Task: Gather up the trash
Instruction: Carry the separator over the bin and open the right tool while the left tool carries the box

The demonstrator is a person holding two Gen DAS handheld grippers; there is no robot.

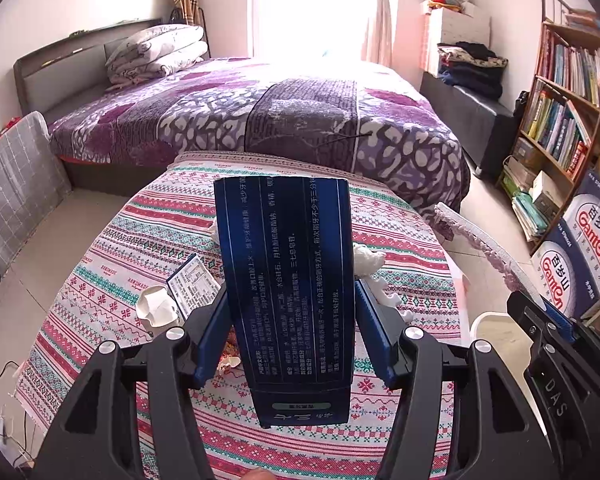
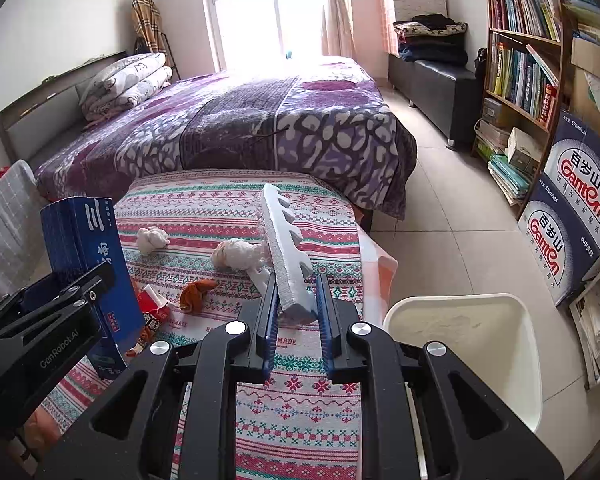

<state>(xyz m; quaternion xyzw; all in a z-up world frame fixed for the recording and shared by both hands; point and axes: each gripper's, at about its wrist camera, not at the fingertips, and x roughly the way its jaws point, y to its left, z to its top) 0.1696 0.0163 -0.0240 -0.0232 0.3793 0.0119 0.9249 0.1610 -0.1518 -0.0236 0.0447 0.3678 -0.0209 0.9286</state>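
My left gripper (image 1: 291, 286) is shut on a tall dark blue carton (image 1: 288, 292) with white print, held upright above the table with the striped patterned cloth (image 1: 112, 264). In the right wrist view the same carton (image 2: 80, 240) and left gripper (image 2: 96, 280) stand at the left. My right gripper (image 2: 298, 284) is shut on a white notched foam strip (image 2: 286, 240) that points away from me. A white bin (image 2: 460, 320) stands on the floor right of the table. On the cloth lie a crumpled tissue (image 2: 152, 239), a white wad (image 2: 236, 254), an orange scrap (image 2: 196, 292) and a red wrapper (image 2: 154, 308).
A bed with a purple blanket (image 2: 260, 128) stands just beyond the table. A bookshelf (image 2: 520, 60) and stacked water cartons (image 2: 572, 208) line the right wall, with a dark bench (image 2: 432, 84) further back. Tiled floor (image 2: 452, 220) runs between bed and shelf. A small printed box (image 1: 194, 284) lies on the cloth.
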